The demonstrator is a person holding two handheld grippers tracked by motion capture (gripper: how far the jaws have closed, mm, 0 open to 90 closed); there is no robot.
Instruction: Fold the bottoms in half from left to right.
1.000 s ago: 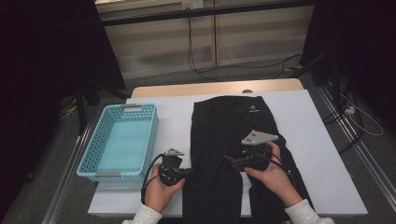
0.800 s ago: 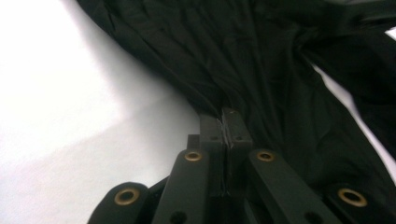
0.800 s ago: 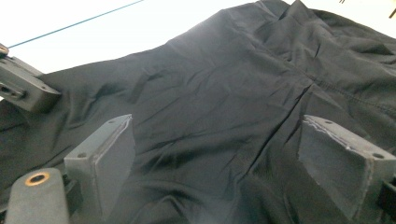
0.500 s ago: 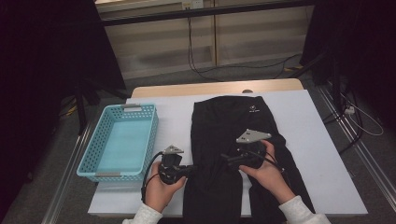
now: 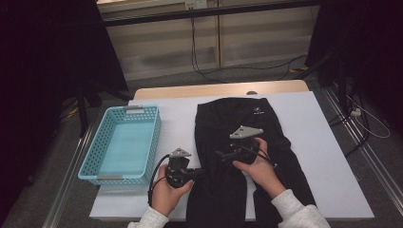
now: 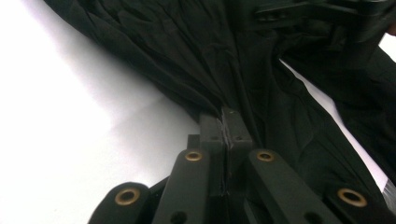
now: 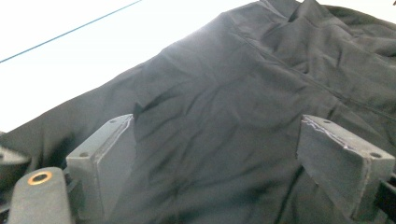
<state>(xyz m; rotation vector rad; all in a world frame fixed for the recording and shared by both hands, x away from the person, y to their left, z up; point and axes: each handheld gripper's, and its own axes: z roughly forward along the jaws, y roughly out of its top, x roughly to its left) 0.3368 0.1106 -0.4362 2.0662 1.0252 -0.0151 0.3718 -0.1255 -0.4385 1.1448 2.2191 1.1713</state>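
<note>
A black garment [image 5: 237, 118] with a small white logo lies lengthwise on the white table [image 5: 323, 142]. My left gripper [image 5: 197, 173] is at the garment's near left edge and is shut on a pinch of the cloth [image 6: 187, 56]. In the left gripper view the jaws [image 6: 226, 123] meet with fabric bunched between them. My right gripper [image 5: 221, 154] hovers over the middle of the garment, pointing left. It is open, with flat cloth [image 7: 224, 107] below the gap between its pads [image 7: 112, 149]. The right gripper [image 6: 327, 9] also appears at the top of the left gripper view.
A light blue plastic basket [image 5: 154, 137] with nothing in it stands on the left of the table, just beyond my left hand. Bare white tabletop lies to the right of the garment. Cables run along the floor behind the table.
My right hand has slid left across the garment, closer to the left gripper. The left gripper has stayed put, still shut on the cloth.
</note>
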